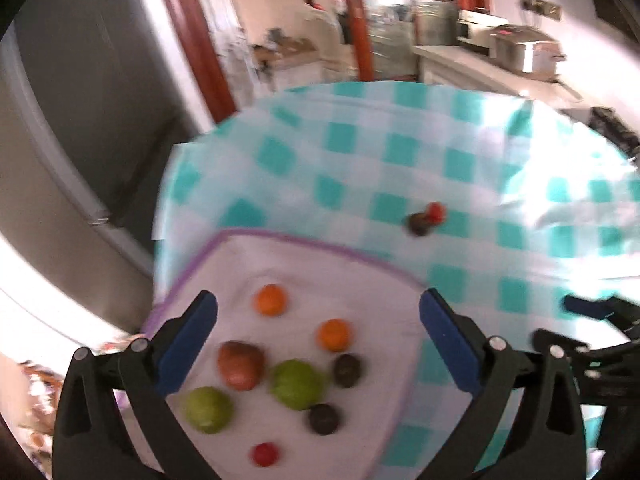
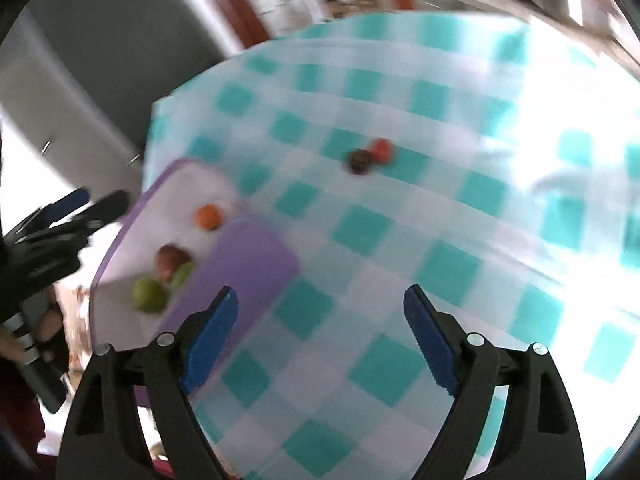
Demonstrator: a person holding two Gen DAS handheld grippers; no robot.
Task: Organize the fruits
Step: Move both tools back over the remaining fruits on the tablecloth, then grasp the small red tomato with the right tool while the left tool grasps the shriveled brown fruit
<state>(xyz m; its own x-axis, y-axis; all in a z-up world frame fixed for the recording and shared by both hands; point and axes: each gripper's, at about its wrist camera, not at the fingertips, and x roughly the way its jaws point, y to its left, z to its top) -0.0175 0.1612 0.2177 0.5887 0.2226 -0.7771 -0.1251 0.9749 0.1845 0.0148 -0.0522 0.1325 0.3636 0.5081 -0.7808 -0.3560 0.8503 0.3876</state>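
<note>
A white tray with a purple rim (image 1: pixel 376 264) lies on the checked tablecloth and holds several fruits: two oranges (image 1: pixel 271 299), a brown pear-like fruit (image 1: pixel 240 364), two green fruits (image 1: pixel 298 384), two dark fruits (image 1: pixel 347 369) and a small red one (image 1: pixel 265 454). My left gripper (image 1: pixel 318 316) is open above the tray, empty. A dark fruit (image 2: pixel 359 161) and a red fruit (image 2: pixel 382 150) lie together on the cloth beyond the tray, also in the left wrist view (image 1: pixel 419 224). My right gripper (image 2: pixel 320 312) is open and empty over the cloth, right of the tray (image 2: pixel 256 256).
The round table has a teal and white checked cloth (image 1: pixel 400 152). A grey refrigerator (image 1: pixel 80 120) stands to the left. A counter with appliances (image 1: pixel 528 52) is behind the table. The right gripper shows at the right edge of the left wrist view (image 1: pixel 592 312).
</note>
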